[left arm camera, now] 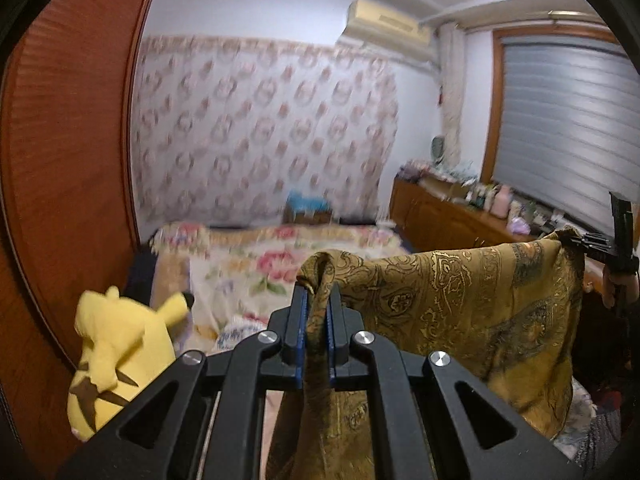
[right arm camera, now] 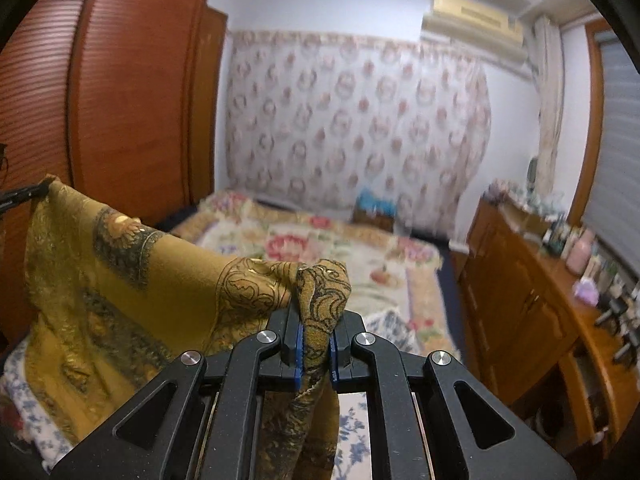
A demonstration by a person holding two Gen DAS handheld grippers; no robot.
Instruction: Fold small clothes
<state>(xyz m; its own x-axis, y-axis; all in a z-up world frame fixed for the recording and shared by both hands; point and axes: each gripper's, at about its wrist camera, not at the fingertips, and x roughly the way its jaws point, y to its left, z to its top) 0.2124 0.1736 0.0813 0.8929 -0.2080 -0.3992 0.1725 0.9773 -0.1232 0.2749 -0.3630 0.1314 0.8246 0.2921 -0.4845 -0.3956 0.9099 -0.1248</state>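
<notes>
Mustard cloth [left arm camera: 460, 304] hangs stretched between left tool [left arm camera: 316, 300] and right tool [right arm camera: 316, 316], each raised above the bed [right arm camera: 360, 256] and clamped on one corner.

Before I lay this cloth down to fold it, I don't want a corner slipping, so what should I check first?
1. Left gripper jaws shut on mustard-gold paisley cloth: ok.
2. Right gripper jaws shut on its corner: ok.
3. Top edge spans between both grippers, sagging slightly: ok.
4. Lower hem hangs free: cannot tell.
5. Floral bedspread ahead as landing spot: ok.
6. Yellow plush toy apart from cloth: ok.
</notes>
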